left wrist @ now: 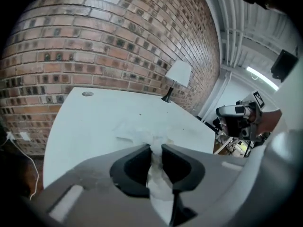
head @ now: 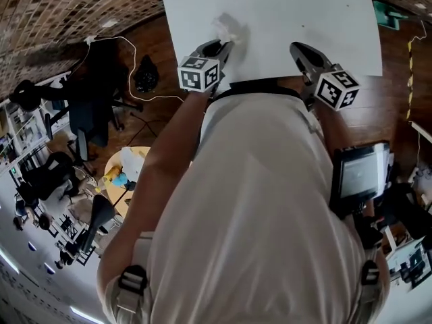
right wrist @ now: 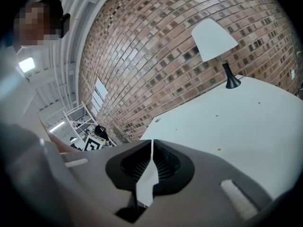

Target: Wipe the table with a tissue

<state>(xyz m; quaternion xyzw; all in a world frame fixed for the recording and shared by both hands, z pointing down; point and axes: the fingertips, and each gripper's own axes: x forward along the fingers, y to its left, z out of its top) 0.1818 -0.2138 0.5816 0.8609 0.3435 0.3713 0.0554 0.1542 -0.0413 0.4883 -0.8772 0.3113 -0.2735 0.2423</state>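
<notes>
A brick wall (left wrist: 118, 41) backs a white-shaded lamp (right wrist: 214, 40); wooden floor (head: 156, 42) holds what seem dark chairs (head: 91, 110).

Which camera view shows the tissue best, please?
The left gripper view: the tissue sits close up between the left tool's jaws. The head view shows only a small white crumple at that tool's tip. The right gripper view lacks it.

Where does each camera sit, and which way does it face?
Head view: on the person's head, facing steeply down; torso, both arms, left gripper, right gripper, table.
Left gripper view: along its jaws, shut on tissue, toward brick wall.
Right gripper view: along its shut, empty jaws, toward the wall.
Shared: both gripper views show the lamp.
</notes>
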